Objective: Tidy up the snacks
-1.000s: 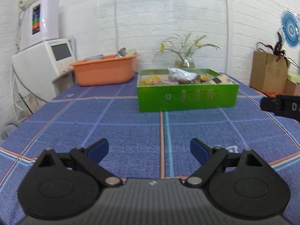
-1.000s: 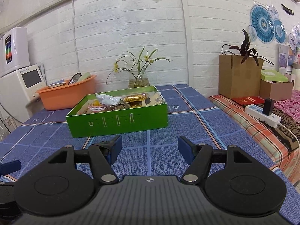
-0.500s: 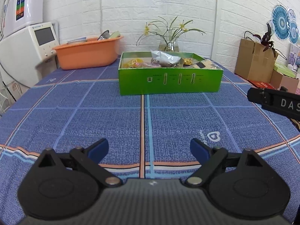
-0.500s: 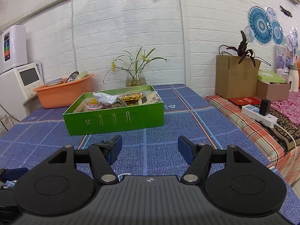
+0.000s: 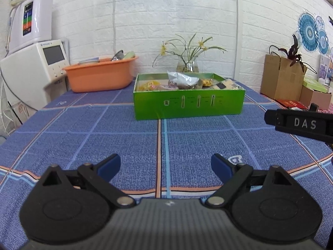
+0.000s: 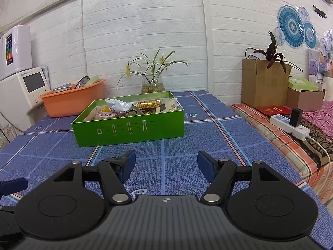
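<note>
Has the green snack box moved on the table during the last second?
No. The green box keeps its place before the glass vase, beside the orange basin.

**What the two wrist views leave unclear**

The near wall of the green box (image 5: 188,106) hides the lower parts of the snacks (image 6: 133,110) inside, so only the tops of the wrappers show, and their print is too small to read. The small lettering beside the slots on that wall is also unreadable. In the left wrist view the right gripper (image 5: 301,123) is cut off by the right edge, and its jaws are out of sight. In the right wrist view only a blue tip of the left gripper (image 6: 12,184) shows at the left edge. The orange basin (image 5: 100,77) hides most of what it holds.
</note>
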The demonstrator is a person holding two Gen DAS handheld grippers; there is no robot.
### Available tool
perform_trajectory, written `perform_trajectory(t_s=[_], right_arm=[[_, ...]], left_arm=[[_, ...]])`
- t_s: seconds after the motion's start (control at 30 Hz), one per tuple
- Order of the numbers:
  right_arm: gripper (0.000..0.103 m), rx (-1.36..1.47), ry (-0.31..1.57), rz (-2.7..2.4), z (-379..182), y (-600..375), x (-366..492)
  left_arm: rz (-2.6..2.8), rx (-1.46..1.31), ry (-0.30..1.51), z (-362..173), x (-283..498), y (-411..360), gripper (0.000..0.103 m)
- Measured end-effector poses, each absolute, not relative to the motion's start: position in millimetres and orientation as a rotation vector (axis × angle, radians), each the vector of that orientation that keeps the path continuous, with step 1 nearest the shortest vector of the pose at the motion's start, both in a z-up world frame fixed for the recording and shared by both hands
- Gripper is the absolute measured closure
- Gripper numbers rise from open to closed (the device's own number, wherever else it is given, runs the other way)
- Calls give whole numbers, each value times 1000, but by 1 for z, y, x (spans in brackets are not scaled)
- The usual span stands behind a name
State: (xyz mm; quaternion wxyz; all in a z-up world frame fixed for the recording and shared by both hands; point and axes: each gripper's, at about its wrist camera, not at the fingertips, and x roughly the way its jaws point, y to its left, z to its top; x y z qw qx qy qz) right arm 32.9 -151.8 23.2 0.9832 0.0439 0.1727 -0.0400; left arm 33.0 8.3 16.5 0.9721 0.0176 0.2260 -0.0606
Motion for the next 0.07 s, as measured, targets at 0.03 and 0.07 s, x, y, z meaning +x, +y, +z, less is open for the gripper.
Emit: perform_trajectory(t_s=[0.03,0.07], right_arm=[[0,89,348,-81,24,-152,33],[0,88,347,-81,24,-152,33]], left_arm=[[-124,42,448,17,32,8,15],[-124,49,445,17,32,6,15]])
